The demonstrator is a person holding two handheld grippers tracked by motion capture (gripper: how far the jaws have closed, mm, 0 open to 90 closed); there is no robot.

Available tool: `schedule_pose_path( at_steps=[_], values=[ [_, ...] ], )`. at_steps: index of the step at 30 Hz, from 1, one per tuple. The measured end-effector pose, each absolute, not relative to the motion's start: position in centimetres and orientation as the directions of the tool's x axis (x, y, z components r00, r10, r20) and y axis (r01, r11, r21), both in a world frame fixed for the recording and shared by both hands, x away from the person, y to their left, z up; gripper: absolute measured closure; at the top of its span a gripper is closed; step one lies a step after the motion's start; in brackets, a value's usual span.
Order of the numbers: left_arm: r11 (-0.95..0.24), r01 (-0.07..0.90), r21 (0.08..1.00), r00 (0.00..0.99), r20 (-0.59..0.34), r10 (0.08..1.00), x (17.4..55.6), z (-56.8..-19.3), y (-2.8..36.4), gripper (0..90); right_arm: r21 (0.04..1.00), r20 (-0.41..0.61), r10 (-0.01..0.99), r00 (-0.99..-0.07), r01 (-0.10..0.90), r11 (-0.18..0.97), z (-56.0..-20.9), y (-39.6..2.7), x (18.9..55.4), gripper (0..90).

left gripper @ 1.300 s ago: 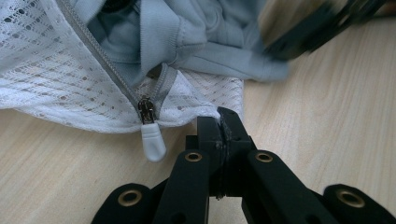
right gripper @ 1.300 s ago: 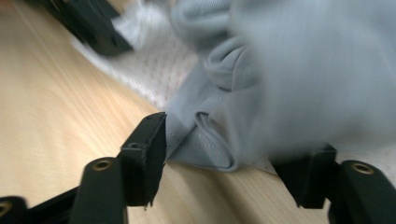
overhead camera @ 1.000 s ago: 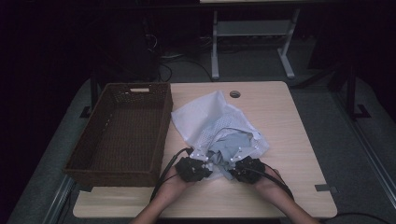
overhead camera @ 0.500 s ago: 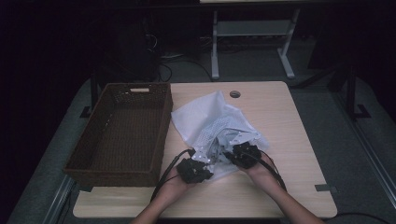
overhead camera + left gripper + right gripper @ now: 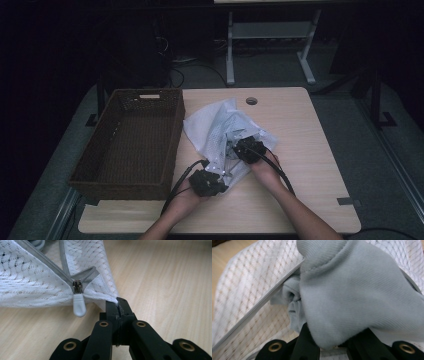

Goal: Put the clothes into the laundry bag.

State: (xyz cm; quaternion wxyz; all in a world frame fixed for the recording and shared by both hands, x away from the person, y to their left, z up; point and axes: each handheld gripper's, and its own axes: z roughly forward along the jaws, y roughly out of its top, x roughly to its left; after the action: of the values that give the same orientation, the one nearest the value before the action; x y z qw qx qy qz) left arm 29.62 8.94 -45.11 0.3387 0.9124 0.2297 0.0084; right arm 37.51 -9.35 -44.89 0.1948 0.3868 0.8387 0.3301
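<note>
**Mesh bag pinned at corner, grey cloth gripped at its mouth**

White mesh laundry bag (image 5: 220,135) lies crumpled on the wooden table (image 5: 310,150), just right of the wicker basket (image 5: 130,140). Left gripper (image 5: 117,306) sits at the bag's near corner, jaws fully closed, pinching the seam edge of the mesh btwn them. Just left of those jaws & slightly ahead: the zip slider w/ its white pull tab (image 5: 79,307), hanging off the grey zipper tape. Left hand (image 5: 187,200) low on the table, near the front edge.

Right gripper (image 5: 248,149) is further in, on top of the bag, jaws clamped tight on a pale grey garment (image 5: 359,295). Cloth bulges up & over the jaws, hiding the tips. Behind the garment & to the gripper's left, mesh and the grey zip edge (image 5: 259,307) — garment sits right at the bag opening; in or out, can't tell.
</note>
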Motion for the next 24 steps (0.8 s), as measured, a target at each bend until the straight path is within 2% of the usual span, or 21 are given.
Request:
schedule_pose_path(
  at_steps=[4,6,10,13,20,24],
  values=[
    [-0.655,0.418,0.629,0.889,-0.135,0.438,29.8,-45.0,9.3,89.3,0.703,-0.135,0.773,-0.62,0.489,0.516,-45.3,-8.5,37.6,82.7],
    [-0.655,0.421,0.627,0.886,-0.13,0.446,29.8,-45.1,9.4,89.2,0.696,-0.134,0.765,-0.63,0.49,0.525,-45.4,-8.4,37.5,80.0],
    [-0.643,0.436,0.629,0.877,-0.137,0.461,29.9,-45.4,9.5,88.6,0.675,-0.016,0.72,-0.694,0.524,0.52,-44.9,-9.4,37.3,58.3],
    [-0.636,0.437,0.635,0.874,-0.134,0.467,30.0,-45.3,9.6,88.4,0.646,0.004,0.672,-0.741,0.514,0.564,-44.0,-10.2,36.6,43.2],
    [-0.63,0.444,0.637,0.869,-0.136,0.475,30.1,-45.2,9.9,88.4,0.663,0.04,0.615,-0.787,0.481,0.573,-42.0,-14.5,35.6,26.9],
    [-0.627,0.448,0.637,0.867,-0.137,0.48,30.1,-45.2,9.9,88.3,0.677,0.033,0.638,-0.77,0.487,0.552,-41.8,-17.6,35.9,25.1]
  ],
)
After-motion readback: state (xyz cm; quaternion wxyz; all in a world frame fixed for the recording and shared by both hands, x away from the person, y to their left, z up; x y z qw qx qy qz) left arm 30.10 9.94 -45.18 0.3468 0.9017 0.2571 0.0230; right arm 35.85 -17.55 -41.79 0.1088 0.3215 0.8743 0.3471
